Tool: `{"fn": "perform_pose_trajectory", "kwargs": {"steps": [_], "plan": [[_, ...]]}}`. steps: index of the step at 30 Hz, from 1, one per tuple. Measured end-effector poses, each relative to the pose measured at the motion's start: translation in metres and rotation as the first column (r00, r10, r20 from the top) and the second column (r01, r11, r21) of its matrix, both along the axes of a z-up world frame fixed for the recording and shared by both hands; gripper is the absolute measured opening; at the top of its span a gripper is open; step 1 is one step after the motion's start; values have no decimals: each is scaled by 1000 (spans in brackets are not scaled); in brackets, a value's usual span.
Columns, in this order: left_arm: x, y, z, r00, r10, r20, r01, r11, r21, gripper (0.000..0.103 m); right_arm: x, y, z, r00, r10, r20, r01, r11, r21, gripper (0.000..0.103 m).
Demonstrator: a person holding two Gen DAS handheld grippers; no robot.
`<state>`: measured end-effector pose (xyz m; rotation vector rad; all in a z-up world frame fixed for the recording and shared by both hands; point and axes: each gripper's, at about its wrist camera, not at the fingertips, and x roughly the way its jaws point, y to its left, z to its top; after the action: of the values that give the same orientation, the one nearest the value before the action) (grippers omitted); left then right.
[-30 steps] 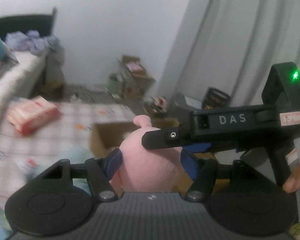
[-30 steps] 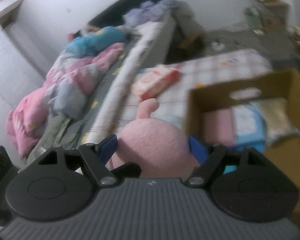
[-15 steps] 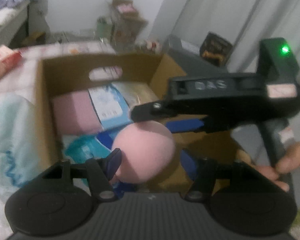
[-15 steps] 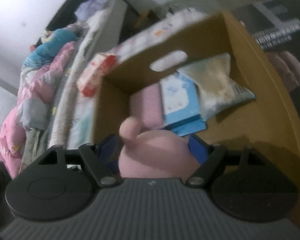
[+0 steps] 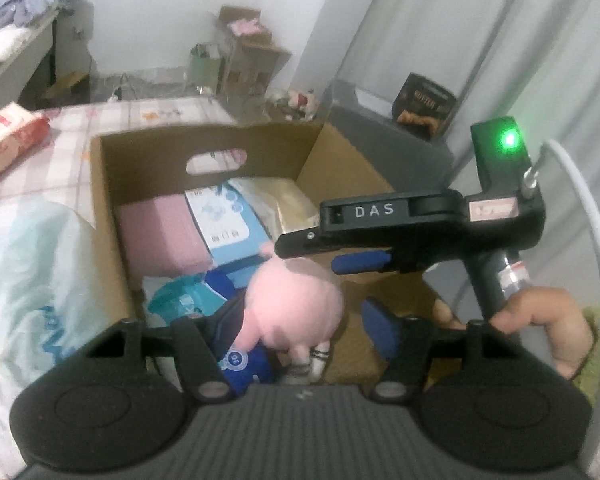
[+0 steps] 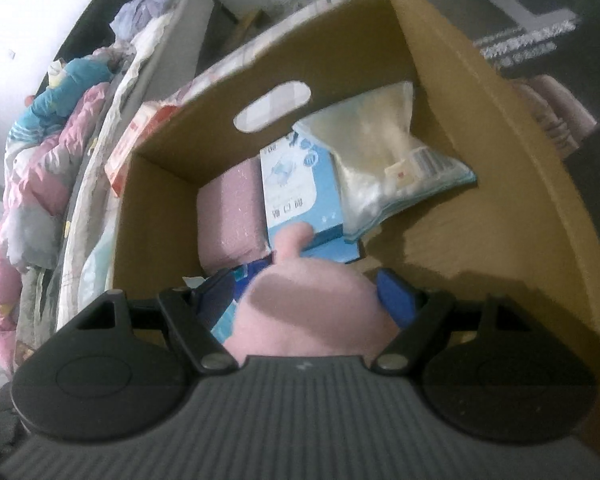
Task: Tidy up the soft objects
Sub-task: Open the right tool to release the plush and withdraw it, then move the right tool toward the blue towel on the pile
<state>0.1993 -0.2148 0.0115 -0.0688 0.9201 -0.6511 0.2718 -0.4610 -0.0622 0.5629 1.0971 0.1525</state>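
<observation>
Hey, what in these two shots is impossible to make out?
- Plush toy face: right view shows only its pink back, the gripper body covering the rest.
- Box floor near the camera: left view, hidden by the toy and left gripper.
- Blue pack print: blurred.

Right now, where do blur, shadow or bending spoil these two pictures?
Left wrist view: the curtain bends near the rim, the pink plush toy is soft, and the green lamp flares. Right wrist view: the cardboard box curves strongly, and a dark shadow lies on its floor.
</observation>
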Motion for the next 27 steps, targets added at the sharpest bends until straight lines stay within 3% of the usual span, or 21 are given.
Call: {"fn": "perform_pose_trajectory", "kwargs": {"steps": [9,18,27], "plan": [[-31,50,34,994,51,92,-47,998,-45,74,-15,14,37,995,7,100,-2,999,-51,79],[-64,115,42,979,141,150,-137,990,-33,83,-48,40,80,976,28,216,-37,999,34,79],[-105,198,35,940,286,187,-290,957,-7,85,-69,118,116,946,166,278,-191,979,66,79]]}}
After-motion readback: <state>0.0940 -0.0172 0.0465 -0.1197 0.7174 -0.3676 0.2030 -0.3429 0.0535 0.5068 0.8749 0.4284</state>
